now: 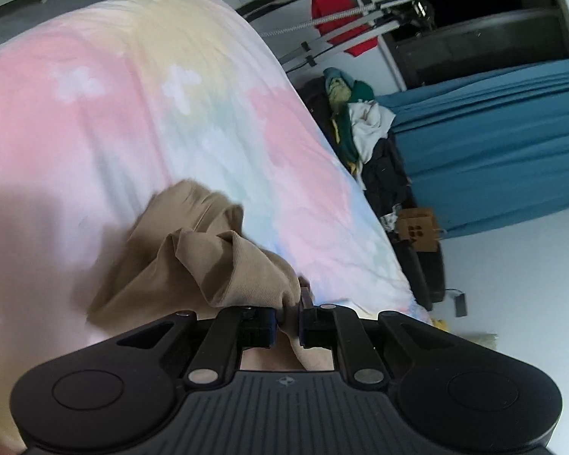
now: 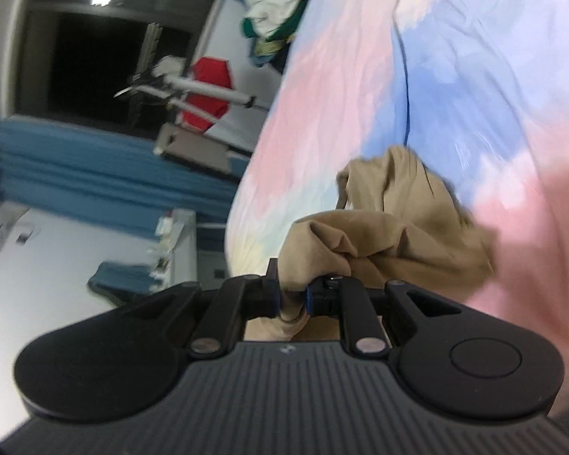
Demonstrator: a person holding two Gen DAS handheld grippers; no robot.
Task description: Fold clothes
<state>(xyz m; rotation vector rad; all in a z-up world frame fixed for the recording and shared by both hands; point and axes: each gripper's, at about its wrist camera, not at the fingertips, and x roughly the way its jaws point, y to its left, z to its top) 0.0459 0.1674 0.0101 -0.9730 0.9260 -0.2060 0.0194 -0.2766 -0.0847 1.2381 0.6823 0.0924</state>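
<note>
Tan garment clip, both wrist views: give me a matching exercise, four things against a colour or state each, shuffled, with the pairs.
Things:
1. tan garment
2. bedspread
3. curtain
4. hanging cloth

Descriptions:
A. red, on the drying rack
B. pastel patches
C. bunched, pinched by left gripper and right gripper
D. blue

Pairs: 1-C, 2-B, 3-D, 4-A

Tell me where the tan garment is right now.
The tan garment hangs bunched over the pastel bedspread, pinched in both the left claw and the right claw.
</note>
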